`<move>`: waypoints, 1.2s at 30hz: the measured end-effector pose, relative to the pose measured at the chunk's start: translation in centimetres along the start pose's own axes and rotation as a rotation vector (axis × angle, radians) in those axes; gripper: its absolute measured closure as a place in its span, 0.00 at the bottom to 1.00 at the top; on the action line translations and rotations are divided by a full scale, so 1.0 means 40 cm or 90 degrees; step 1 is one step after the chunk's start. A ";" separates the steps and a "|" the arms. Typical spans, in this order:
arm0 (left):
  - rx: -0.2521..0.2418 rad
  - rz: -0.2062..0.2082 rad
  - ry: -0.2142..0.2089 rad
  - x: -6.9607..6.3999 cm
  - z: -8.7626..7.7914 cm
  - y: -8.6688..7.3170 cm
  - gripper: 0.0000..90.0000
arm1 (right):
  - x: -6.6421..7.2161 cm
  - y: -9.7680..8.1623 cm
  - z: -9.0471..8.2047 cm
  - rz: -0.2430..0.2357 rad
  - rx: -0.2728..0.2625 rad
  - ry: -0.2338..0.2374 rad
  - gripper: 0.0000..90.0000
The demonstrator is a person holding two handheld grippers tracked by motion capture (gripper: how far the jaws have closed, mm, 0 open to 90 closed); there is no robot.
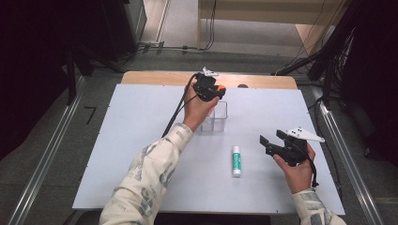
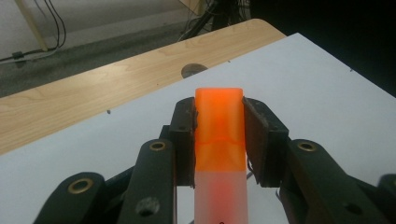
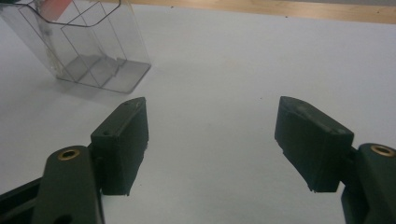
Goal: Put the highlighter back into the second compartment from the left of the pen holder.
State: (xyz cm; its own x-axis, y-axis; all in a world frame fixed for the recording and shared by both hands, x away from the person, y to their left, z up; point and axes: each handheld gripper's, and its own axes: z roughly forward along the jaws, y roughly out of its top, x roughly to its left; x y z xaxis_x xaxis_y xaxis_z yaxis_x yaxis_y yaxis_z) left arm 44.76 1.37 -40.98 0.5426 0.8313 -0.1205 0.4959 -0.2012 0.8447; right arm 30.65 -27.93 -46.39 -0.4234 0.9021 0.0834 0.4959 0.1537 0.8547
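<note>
High view: white rectangular board (image 1: 141, 140) laid over a light wooden tabletop (image 1: 155, 78), with a clear plastic box divided into compartments (image 1: 219, 117) standing upright near the board's middle, toward the far side. Just above and beside that box, at its near-left corner, left gripper (image 1: 217, 90) held in the person's left hand (image 1: 199, 110), jaws clamped on a translucent stick with a bright orange cap (image 1: 220, 88); only the orange end visible from here. Nearer than the box and slightly right of it, a white cylindrical glue stick with a green label (image 1: 236, 161) lying flat on the board, long axis pointing toward the box, touching nothing. Right of that glue stick and well apart from the box, right gripper (image 1: 272, 143) in the person's right hand (image 1: 296, 168), grey three-cornered plate on top, jaws spread wide and holding nothing.

Left gripper view: orange-capped stick (image 2: 219, 135) squeezed between both black pads, cap glowing orange with a flat square end, lower body frosted white with an orange tint inside. Beyond it, white board and wooden edge.

Right gripper view: both jaws far apart over bare white board, clear box (image 3: 79, 46) at upper left, its inner dividers and base plainly visible.
</note>
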 end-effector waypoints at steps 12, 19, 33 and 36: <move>0.002 0.002 0.004 -0.005 -0.043 -0.046 0.50 | 0.003 -0.001 0.002 -0.002 0.004 -0.002 0.27; -0.021 0.002 -0.010 -0.010 -0.076 -0.072 0.47 | 0.004 -0.003 0.006 0.001 0.010 -0.001 0.27; -0.058 -0.012 -0.008 0.015 -0.142 -0.101 0.43 | 0.008 -0.006 0.012 -0.008 0.017 -0.005 0.26; -0.061 -0.015 -0.008 0.021 -0.158 -0.113 0.43 | 0.009 -0.007 0.013 -0.012 0.013 -0.006 0.27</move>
State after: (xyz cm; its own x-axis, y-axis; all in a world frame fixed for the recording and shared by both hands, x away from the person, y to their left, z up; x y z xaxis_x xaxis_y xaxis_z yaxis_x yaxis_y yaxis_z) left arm 38.71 6.26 -41.61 0.5402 0.8286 -0.1472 0.4416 -0.1302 0.8877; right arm 30.75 -27.44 -46.87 -0.4250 0.9030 0.0627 0.5031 0.1780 0.8457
